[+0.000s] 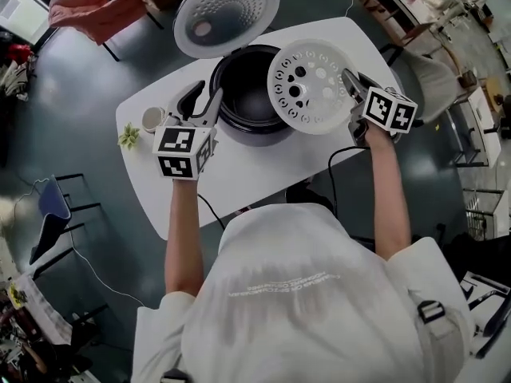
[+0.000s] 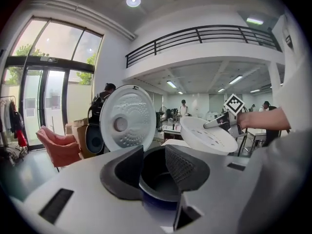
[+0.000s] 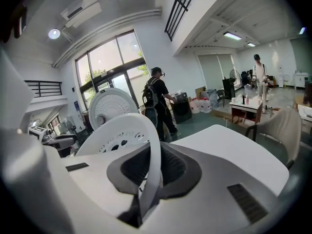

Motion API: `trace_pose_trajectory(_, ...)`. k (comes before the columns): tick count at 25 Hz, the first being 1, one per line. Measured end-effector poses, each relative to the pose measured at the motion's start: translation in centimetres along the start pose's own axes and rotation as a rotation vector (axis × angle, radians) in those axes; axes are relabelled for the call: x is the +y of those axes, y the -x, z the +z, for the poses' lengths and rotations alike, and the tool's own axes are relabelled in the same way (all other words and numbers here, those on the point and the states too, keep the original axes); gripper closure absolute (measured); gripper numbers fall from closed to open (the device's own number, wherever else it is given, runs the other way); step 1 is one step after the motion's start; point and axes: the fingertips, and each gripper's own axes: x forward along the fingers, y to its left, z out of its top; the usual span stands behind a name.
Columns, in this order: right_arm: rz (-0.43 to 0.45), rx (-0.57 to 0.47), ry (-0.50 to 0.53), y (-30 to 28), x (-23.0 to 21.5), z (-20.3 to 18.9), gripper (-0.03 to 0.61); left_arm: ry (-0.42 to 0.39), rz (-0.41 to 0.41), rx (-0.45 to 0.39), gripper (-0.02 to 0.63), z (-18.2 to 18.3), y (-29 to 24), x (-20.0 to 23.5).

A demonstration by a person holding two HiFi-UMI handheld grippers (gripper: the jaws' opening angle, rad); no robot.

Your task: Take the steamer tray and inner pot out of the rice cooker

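Note:
The black rice cooker (image 1: 249, 96) stands on the white table (image 1: 263, 170) with its lid (image 1: 226, 10) swung up and back. Its dark inner pot (image 2: 157, 177) sits inside it. The white perforated steamer tray (image 1: 310, 86) hangs tilted above the cooker's right side, clear of the pot. My right gripper (image 1: 354, 92) is shut on the tray's rim (image 3: 130, 143), which stands on edge between the pads. My left gripper (image 1: 204, 102) is open beside the cooker's left rim, and the pot's edge shows between its fingers with nothing gripped.
A small cup (image 1: 152, 119) and a green sprig (image 1: 128, 136) lie on the table left of my left gripper. A black cable (image 1: 339, 156) runs off the front right edge. A pink chair (image 1: 96, 8) stands behind the table, and people stand farther off.

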Motion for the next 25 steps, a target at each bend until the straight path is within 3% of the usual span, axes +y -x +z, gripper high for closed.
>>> trace_pose_trajectory(9,-0.097,-0.055,-0.079,5.1,-9.8,1.1,0.528,-0.036,-0.109,-0.019,0.463,3.2,-7.1,-7.9)
trace_pose_trajectory(15,-0.148,-0.044,-0.13,7.4,-16.6,0.7,0.526,-0.047,-0.129,-0.005,0.463,4.4,-11.3,-12.6)
trace_pose_trajectory(25,-0.154,0.011,-0.186,7.5,-26.6,-1.5,0.522,-0.016,-0.146,0.028,0.471,4.6,-18.2,-19.6)
